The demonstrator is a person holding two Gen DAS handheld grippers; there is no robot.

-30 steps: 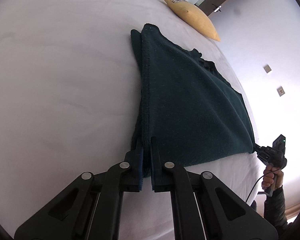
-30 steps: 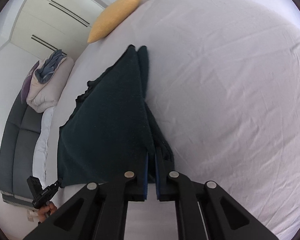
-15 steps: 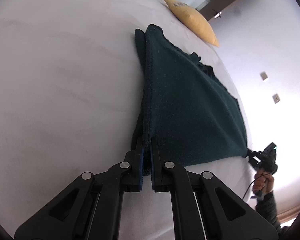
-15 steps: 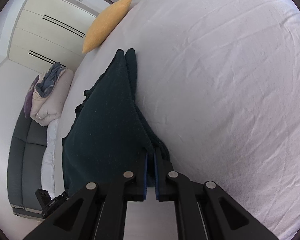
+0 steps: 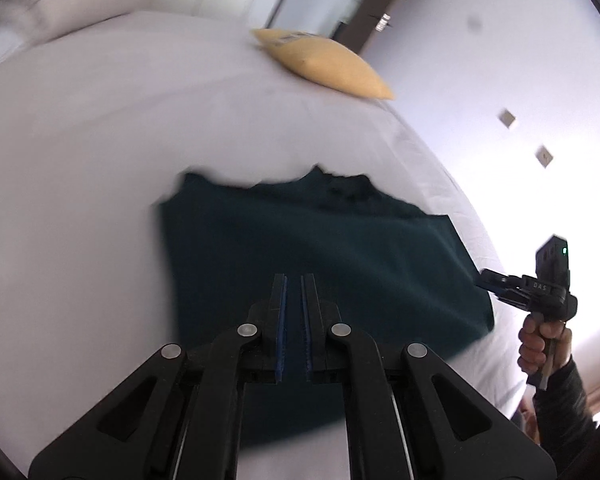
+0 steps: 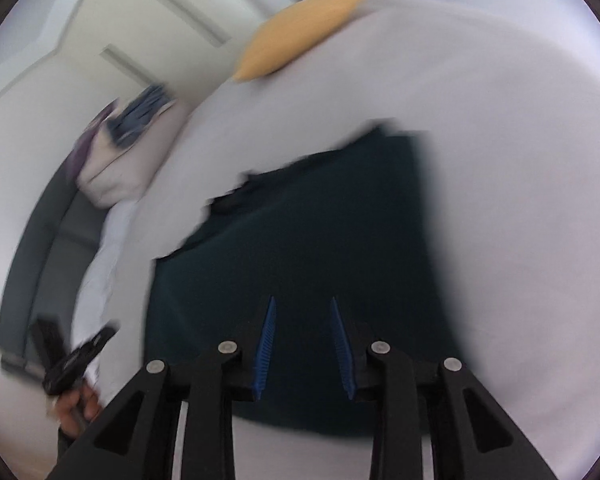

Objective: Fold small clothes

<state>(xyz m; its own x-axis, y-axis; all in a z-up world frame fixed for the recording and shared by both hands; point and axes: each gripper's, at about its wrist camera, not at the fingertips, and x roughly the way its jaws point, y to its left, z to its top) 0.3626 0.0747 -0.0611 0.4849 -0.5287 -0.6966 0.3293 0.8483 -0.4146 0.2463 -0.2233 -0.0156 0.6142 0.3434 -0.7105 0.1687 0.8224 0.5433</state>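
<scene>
A dark green garment (image 5: 320, 248) lies folded flat on the white bed (image 5: 80, 140); it also shows in the right wrist view (image 6: 320, 248). My left gripper (image 5: 294, 280) hovers above its near edge with the jaws slightly apart and nothing between them. My right gripper (image 6: 302, 304) is open and empty above the garment's near edge. The right gripper also shows in the left wrist view (image 5: 500, 282) at the garment's right corner. The left gripper shows blurred in the right wrist view (image 6: 80, 354).
A yellow pillow (image 5: 328, 66) lies at the far end of the bed. A pile of bedding (image 6: 124, 148) sits on a grey sofa (image 6: 40, 260) beside the bed. Wardrobe doors (image 6: 140, 20) stand behind. Both views are motion-blurred.
Both grippers have let go of the garment and lifted away. The garment, held up stretched before, now lies flat on the bed. The right jaws have opened wide.
</scene>
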